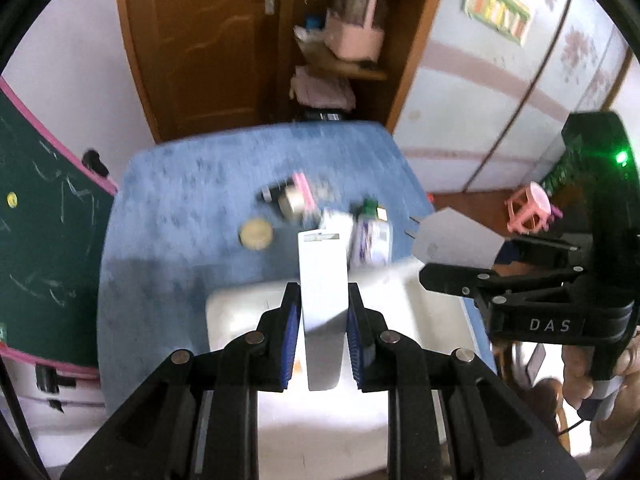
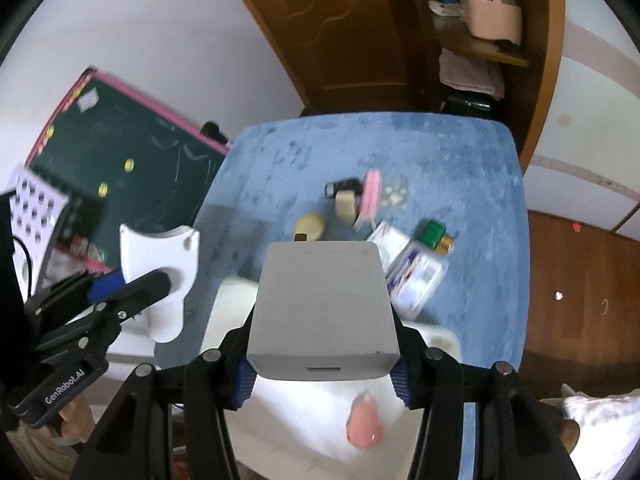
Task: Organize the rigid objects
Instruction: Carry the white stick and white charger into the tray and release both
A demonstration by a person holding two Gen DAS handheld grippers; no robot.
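My left gripper (image 1: 323,300) is shut on a flat white plastic piece (image 1: 322,276), seen edge-on between the blue pads (image 1: 294,332); in the right wrist view that white piece (image 2: 160,264) shows a curved cut-out. My right gripper (image 2: 322,344) is shut on a pale grey charger block (image 2: 322,304) with a port on its near face. In the left wrist view the charger block (image 1: 452,240) shows two metal prongs. Both grippers hang above a white bin (image 1: 232,312) on the blue-covered table (image 1: 180,184). A pink egg-shaped thing (image 2: 364,424) lies in the white bin (image 2: 440,336).
Loose items lie mid-table: a round yellowish tin (image 1: 256,234), a beige block (image 2: 345,202), a pink strip (image 2: 372,192), a blister pack (image 2: 394,196), a green-capped bottle (image 2: 434,234) and a printed packet (image 2: 416,276). A green chalkboard (image 2: 132,148) leans at the left. A wooden door and shelf stand behind.
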